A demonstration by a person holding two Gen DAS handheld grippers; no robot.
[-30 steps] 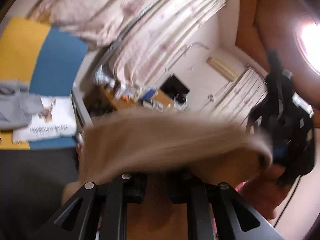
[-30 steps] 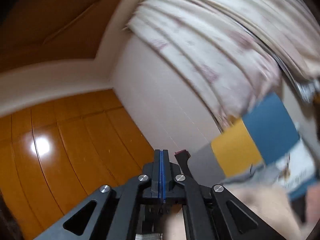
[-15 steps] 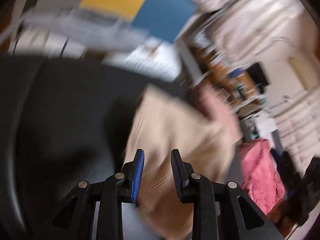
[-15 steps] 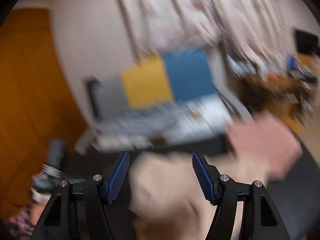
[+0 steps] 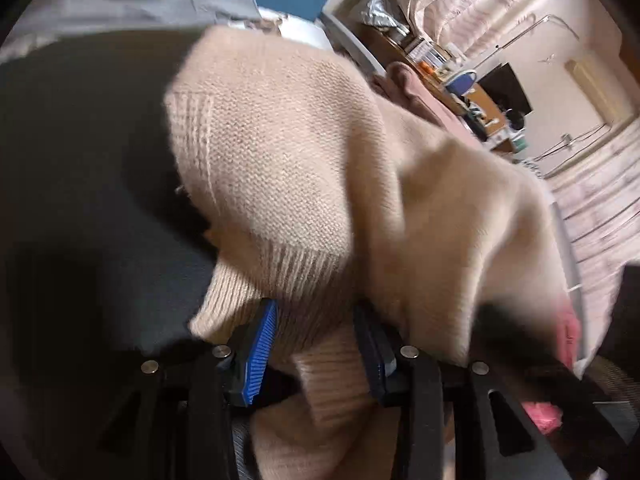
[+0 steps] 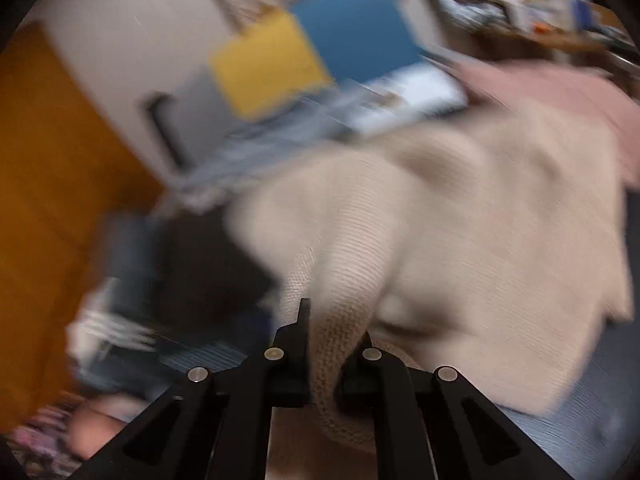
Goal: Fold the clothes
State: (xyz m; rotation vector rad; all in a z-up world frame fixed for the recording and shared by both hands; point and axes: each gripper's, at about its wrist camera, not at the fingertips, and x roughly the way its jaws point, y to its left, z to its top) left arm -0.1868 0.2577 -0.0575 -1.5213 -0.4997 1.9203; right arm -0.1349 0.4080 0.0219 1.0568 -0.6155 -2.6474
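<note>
The beige sweater is lying bunched on the dark table, its ribbed hem turned toward the person, and both grippers are working at that hem. The left gripper is standing with its jaws parted around a fold of ribbing; the blue pads are flanking the knit without pinching it, so it is released for now. The right gripper is sitting with a ridge of the knit between its jaws, which are drawn close together; that view is smeared, and I cannot tell whether it is truly gripping or only closing in.

A pink garment is lying just beyond the sweater, touching its far edge, and more folded clothes are resting further back.

To my eye the step in hand is taking hold of the hem at two points so the sweater can be lifted and spread. Doing it well probably means seating each gripper deep on the ribbing, catching both layers, and keeping the two holds well apart so the knit hangs flat rather than twisting. The loose weave looks likely to stretch, so an even, gentle lift should suit it, clear of the pink garment.
</note>
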